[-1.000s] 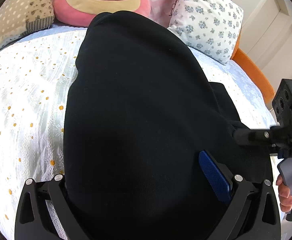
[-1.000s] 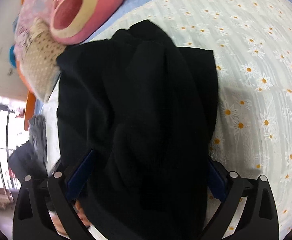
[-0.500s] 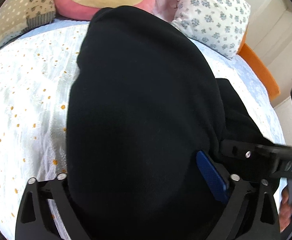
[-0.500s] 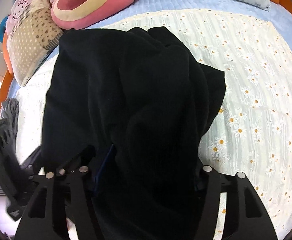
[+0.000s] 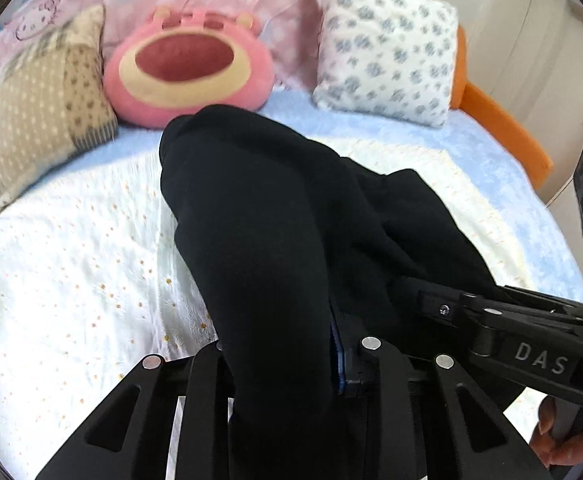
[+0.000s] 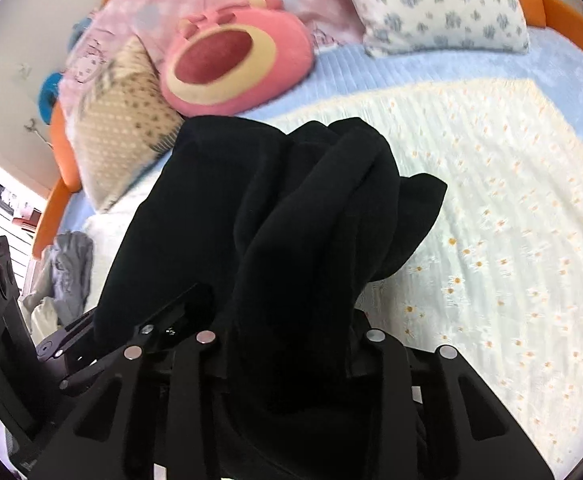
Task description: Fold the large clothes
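risk: my left hand-held gripper (image 5: 287, 360) and right hand-held gripper (image 6: 287, 344) closing on bunched black fleece garment (image 5: 275, 216) | thin bite may slip, drop onto daisy-print bedspread (image 5: 71, 280)

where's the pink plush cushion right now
The pink plush cushion sits at the head of the bed, between the beige dotted pillow and the blue-flowered white pillow, just beyond the black garment.

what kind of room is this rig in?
Most likely a bedroom: the black garment lies on a bed with a daisy-print cover, a pink plush cushion and a floral pillow at its head.
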